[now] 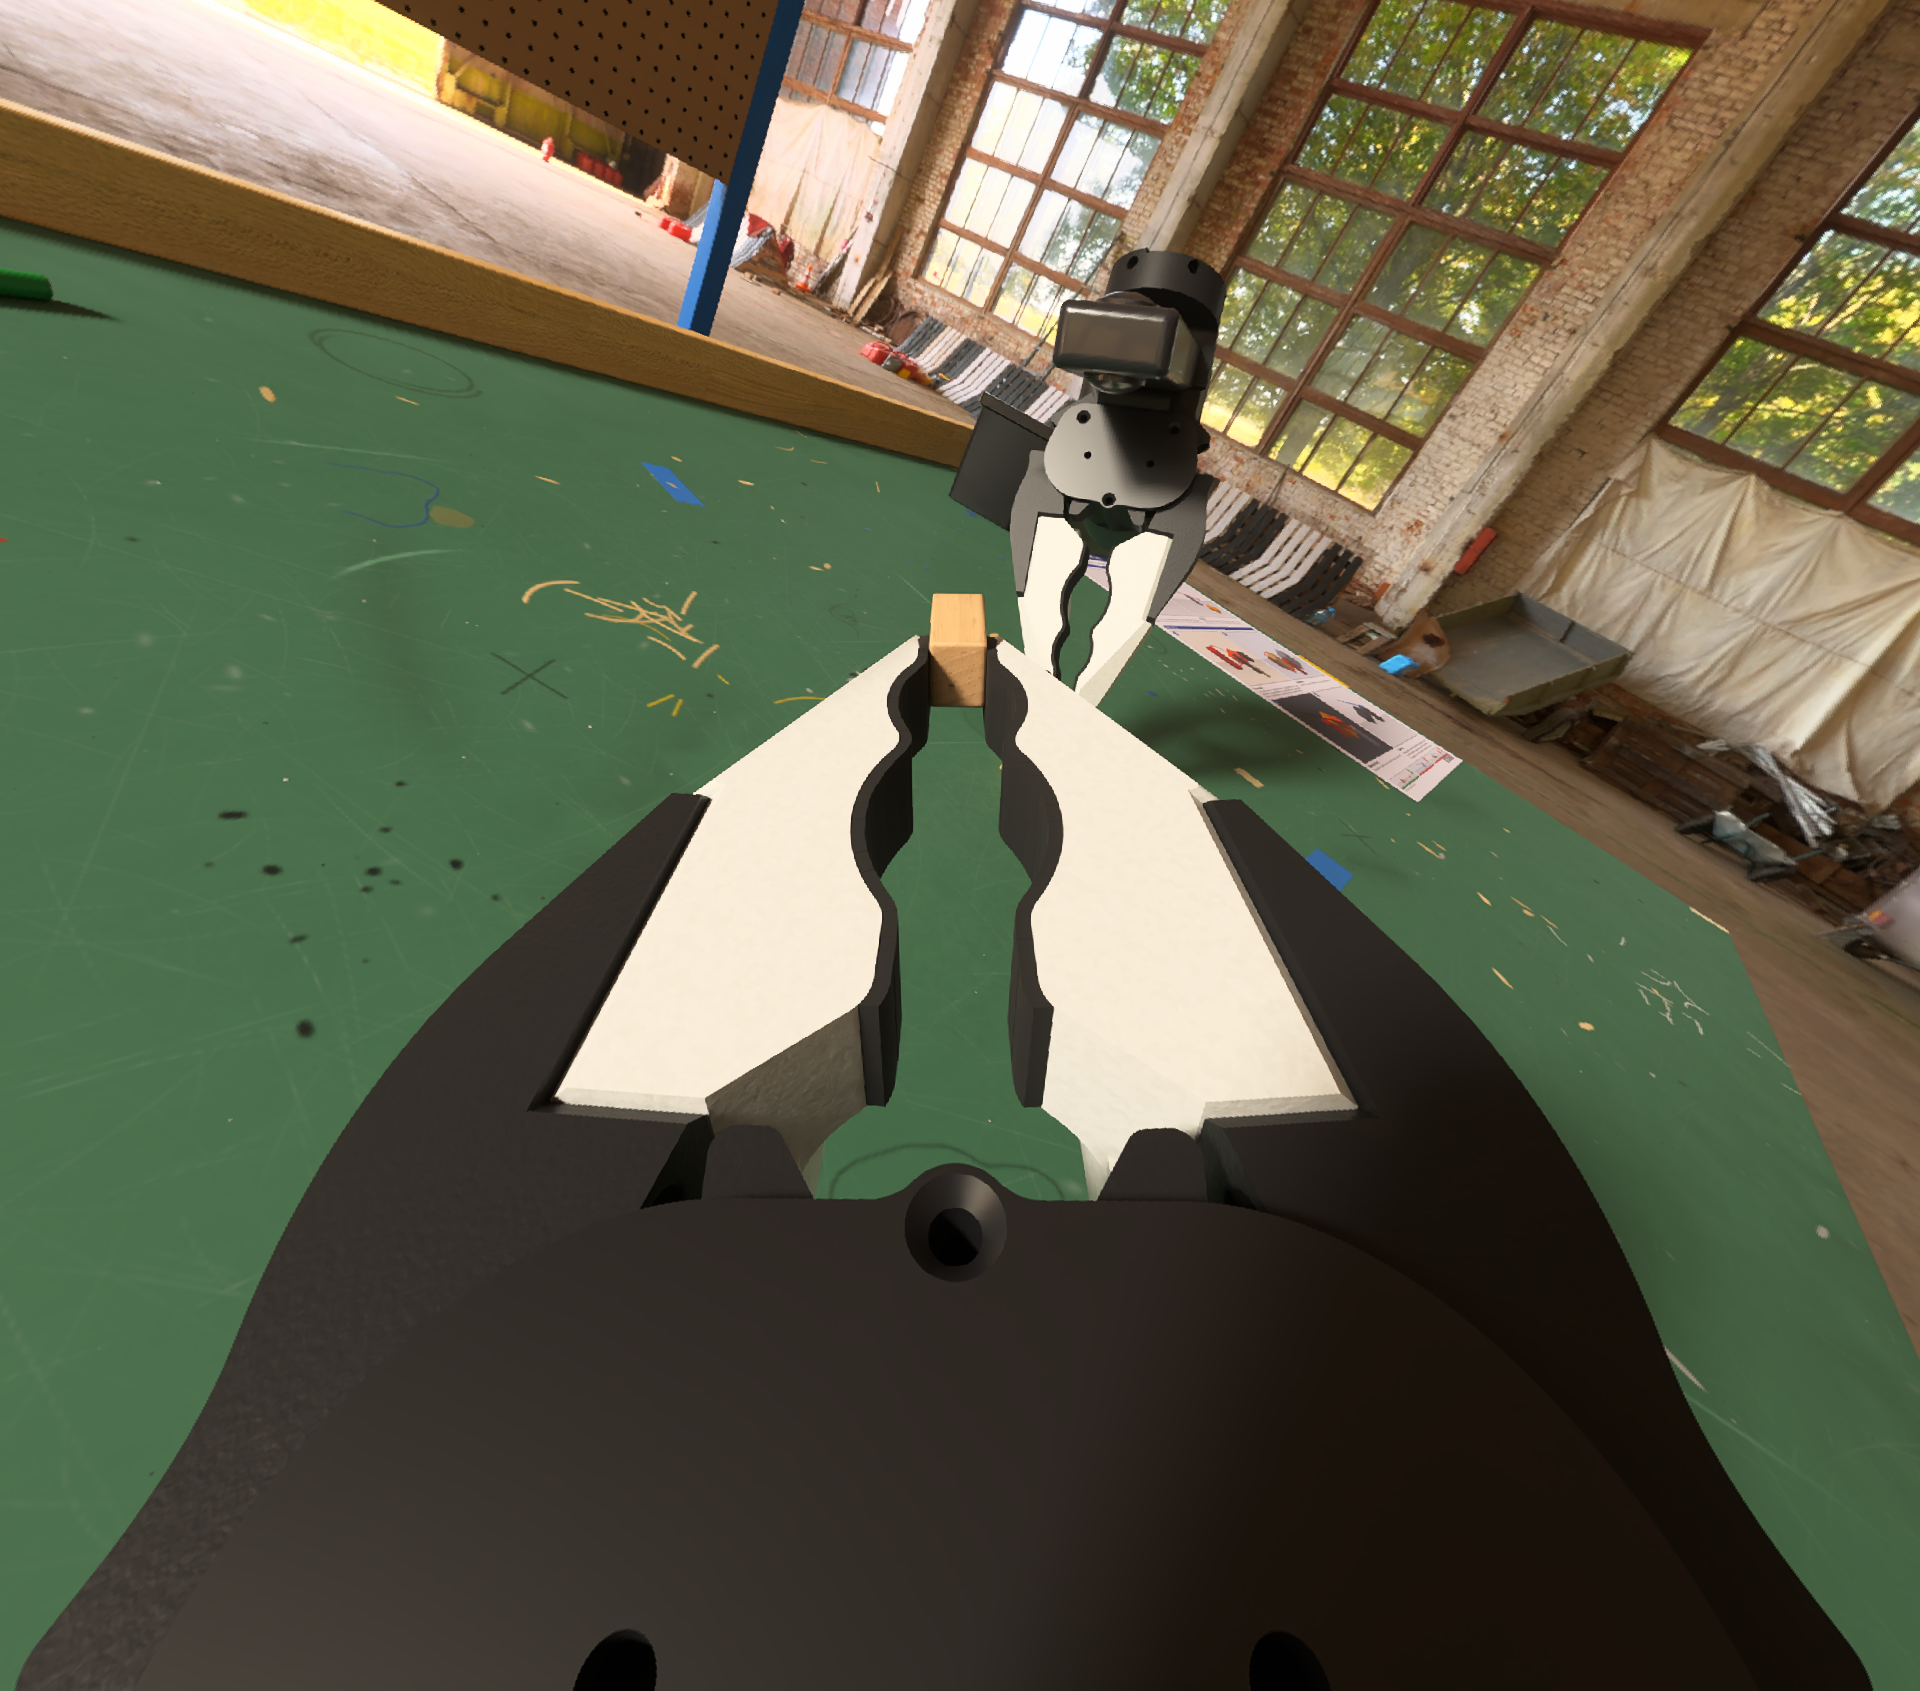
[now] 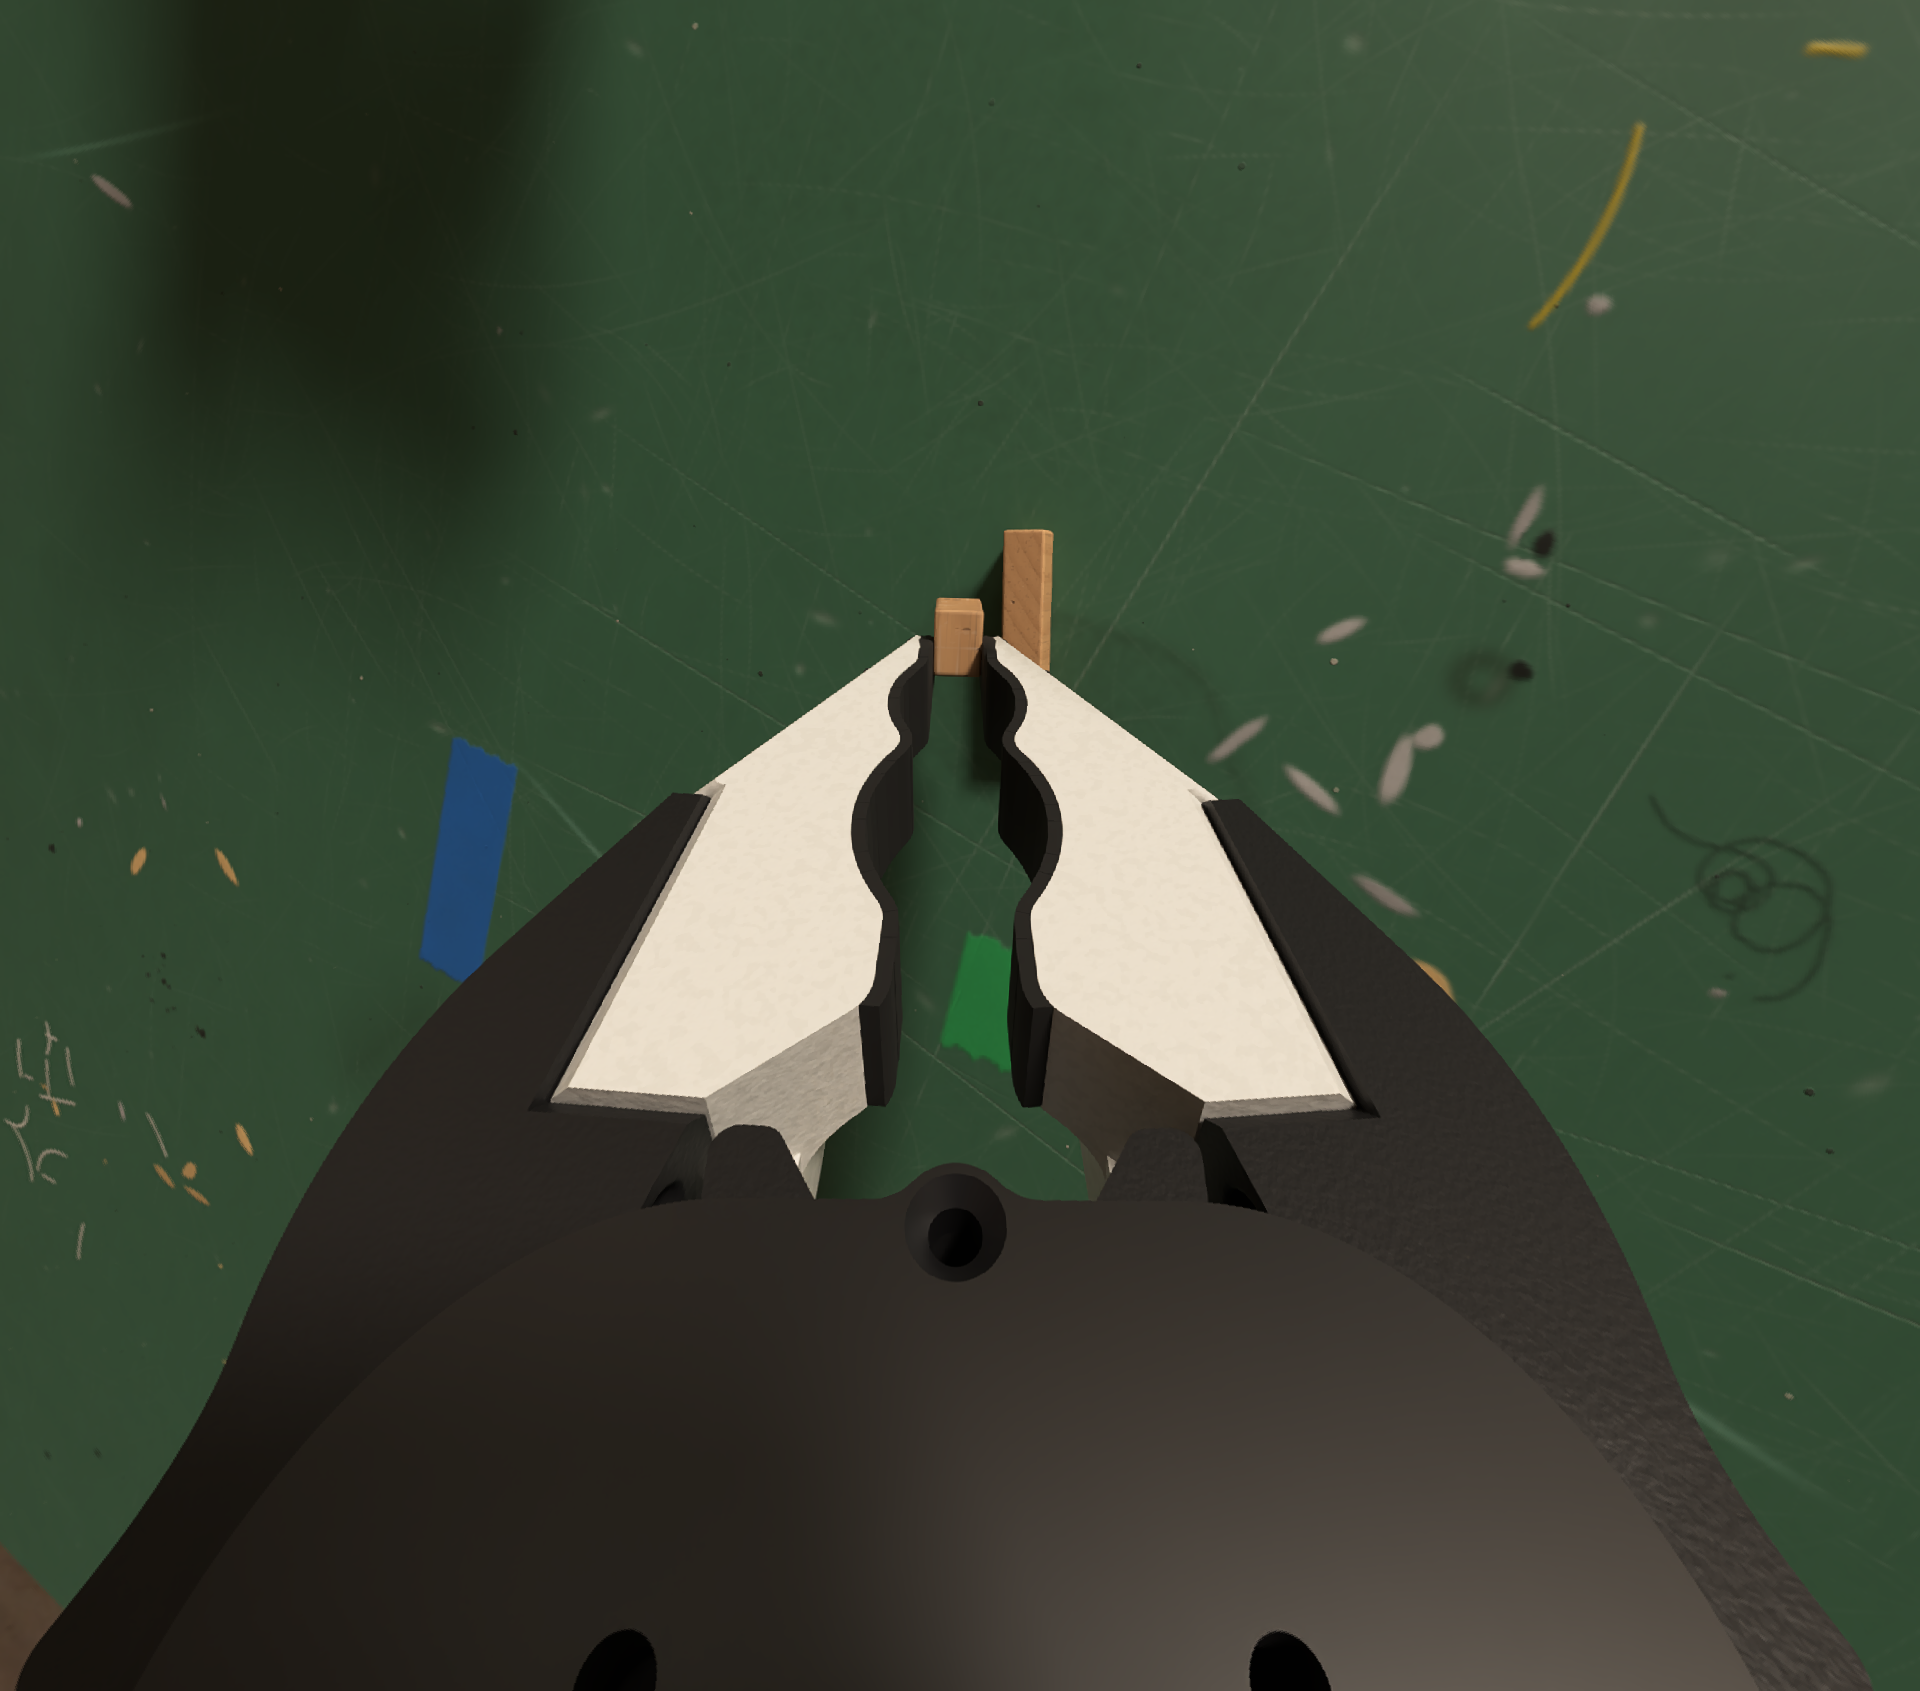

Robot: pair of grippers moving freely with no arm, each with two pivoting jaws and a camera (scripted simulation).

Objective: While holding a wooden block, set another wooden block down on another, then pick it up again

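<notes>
A small wooden block (image 1: 957, 649) is pinched at the left gripper (image 1: 957, 654) tips, another (image 2: 958, 635) at the right gripper (image 2: 957, 654) – light, stiff, likely best held on flat sides – a longer block (image 2: 1028, 597) lies just beyond on the mat (image 2: 1247, 187).

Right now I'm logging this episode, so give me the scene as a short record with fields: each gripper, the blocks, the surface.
left gripper: shut on a small wooden block at its fingertips
right gripper: shut on a second small block, pointing down at the mat
third block: longer wooden piece lying on the mat just beyond the right fingertips
stacking: not yet done; whether the held block touches the third cannot be told
surface: scuffed green mat with blue tape
</notes>
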